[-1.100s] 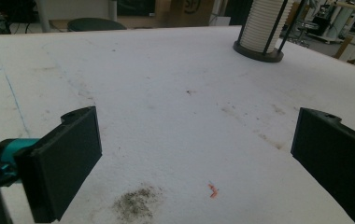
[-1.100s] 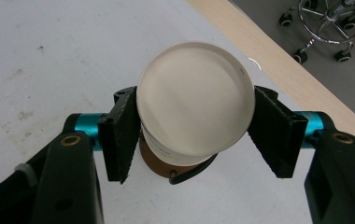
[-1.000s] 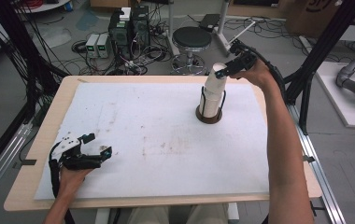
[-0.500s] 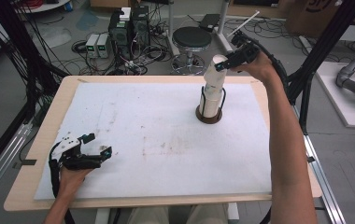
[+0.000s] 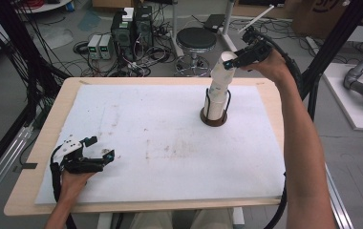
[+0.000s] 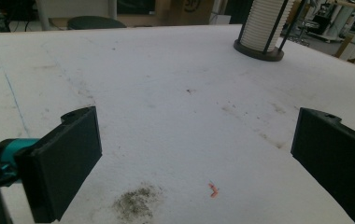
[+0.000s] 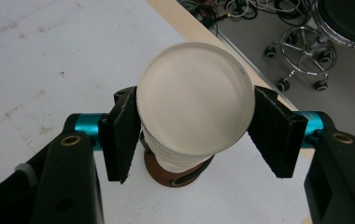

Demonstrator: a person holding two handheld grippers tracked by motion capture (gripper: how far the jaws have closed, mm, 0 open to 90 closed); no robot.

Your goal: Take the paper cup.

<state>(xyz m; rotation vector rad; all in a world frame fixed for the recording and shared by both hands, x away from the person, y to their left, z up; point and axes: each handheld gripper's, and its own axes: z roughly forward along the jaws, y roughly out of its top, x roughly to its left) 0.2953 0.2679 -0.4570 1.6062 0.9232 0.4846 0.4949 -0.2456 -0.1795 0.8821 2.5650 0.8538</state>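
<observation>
1. While the right tongs (image 5: 231, 60) squeeze the top cup (image 7: 195, 109), one black pad sits on each side of it, just under the rim. It is a snug grip, so I would not squeeze any harder, or the thin cup may bend.
2. That cup is at the top of the cup stack (image 5: 218, 93). It sits up high, leaning a bit, above the round brown holder (image 5: 214, 119) at the far right of the bench (image 5: 41, 152).
3. A straight pull up looks like the best way. Thin black rods stand around the stack, and a sideways tug could bump them or tip the holder.
4. Go slowly. Cups stick to each other, so watch that only one comes off. From these pictures I cannot tell if the next cup is clinging to it.
5. If two do come up, a small wiggle should shake the lower one loose.
6. The left tongs (image 5: 92, 151) rest near the front left corner of the white mat (image 5: 146, 143), spread wide with nothing between them. They are far from the stack. They could come over and steady the holder if it starts to lift.
</observation>
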